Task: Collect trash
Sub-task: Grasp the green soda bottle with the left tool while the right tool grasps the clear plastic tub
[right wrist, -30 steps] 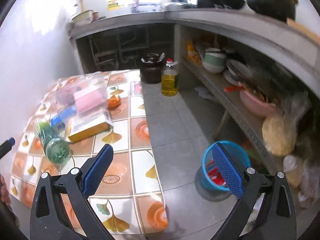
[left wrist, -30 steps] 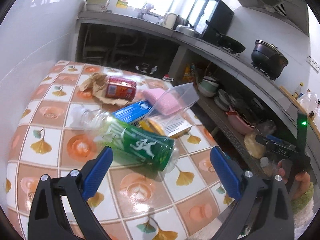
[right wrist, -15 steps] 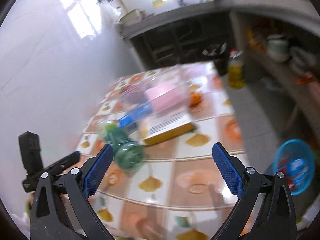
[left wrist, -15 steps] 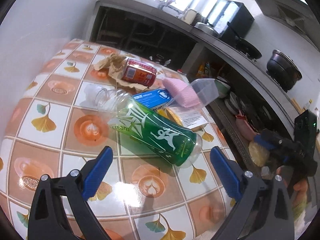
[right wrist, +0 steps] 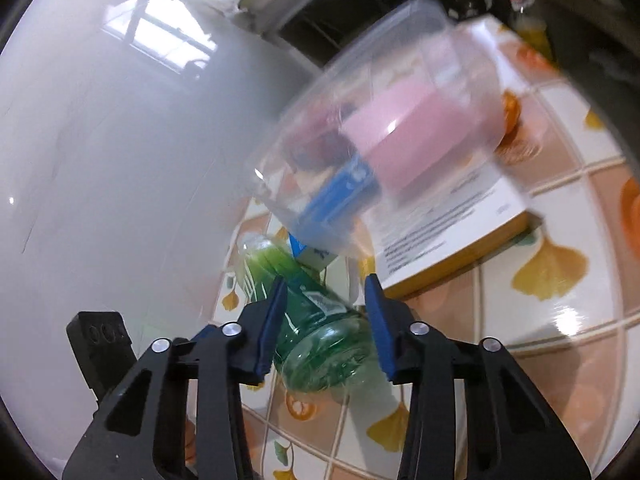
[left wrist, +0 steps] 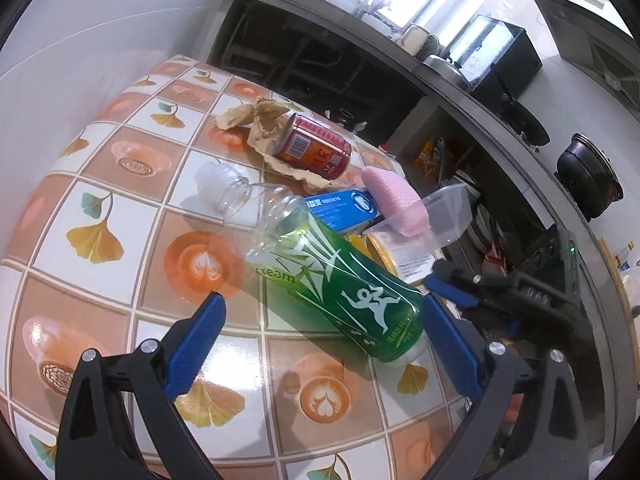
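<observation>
right wrist view: right gripper (right wrist: 325, 300) closing around green bottle (right wrist: 316, 320) base near table (left wrist: 120, 152) right edge, pads not clearly pressing. left gripper (left wrist: 320, 332) spread, empty. risk: round bottle squirts out, rolls off edge.

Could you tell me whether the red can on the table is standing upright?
No, the red can lies on its side on the crumpled brown paper, with its round end facing the left wrist camera.

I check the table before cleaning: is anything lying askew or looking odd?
Yes. The green bottle lies on its side, capless; the right gripper is closing around its base. A red can lies tipped on crumpled brown paper.
</observation>
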The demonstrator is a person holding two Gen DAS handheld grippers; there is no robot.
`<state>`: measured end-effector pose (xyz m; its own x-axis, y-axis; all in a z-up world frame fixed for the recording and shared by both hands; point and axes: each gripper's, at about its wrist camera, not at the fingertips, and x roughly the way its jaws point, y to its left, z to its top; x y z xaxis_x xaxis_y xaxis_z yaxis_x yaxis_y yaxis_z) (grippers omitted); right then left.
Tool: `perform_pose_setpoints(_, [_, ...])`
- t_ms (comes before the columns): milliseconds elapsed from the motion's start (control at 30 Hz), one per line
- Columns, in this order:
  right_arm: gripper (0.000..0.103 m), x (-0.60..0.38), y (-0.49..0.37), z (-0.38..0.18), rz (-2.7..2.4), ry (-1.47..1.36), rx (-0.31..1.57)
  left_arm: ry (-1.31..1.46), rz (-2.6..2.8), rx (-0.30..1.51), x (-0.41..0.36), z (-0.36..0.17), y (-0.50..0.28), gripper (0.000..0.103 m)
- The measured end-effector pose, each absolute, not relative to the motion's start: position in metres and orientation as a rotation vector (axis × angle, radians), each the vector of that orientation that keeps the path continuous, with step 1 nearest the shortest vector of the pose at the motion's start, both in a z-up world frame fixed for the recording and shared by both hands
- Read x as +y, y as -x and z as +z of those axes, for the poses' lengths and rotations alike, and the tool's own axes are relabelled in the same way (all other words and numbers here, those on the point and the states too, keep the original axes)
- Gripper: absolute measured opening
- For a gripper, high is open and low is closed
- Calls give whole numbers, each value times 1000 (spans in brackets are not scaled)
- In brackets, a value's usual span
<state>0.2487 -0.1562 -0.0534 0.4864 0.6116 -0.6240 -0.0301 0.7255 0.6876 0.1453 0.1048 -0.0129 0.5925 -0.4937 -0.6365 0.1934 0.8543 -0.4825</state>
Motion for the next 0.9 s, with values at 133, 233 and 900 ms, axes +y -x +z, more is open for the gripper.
perform_pose_setpoints(133, [36, -136, -243, -57, 513, -647, 1036, 385, -405, 844, 111, -12, -147, 95])
perform_pose_setpoints(233, [36, -116, -234, -61, 597, -658, 1081, 390, -382, 842, 116, -11, -152, 95])
perform_pose_setpoints(900, [60, -176, -212, -9, 447, -609, 953, 201, -259, 953, 112, -34, -166, 73])
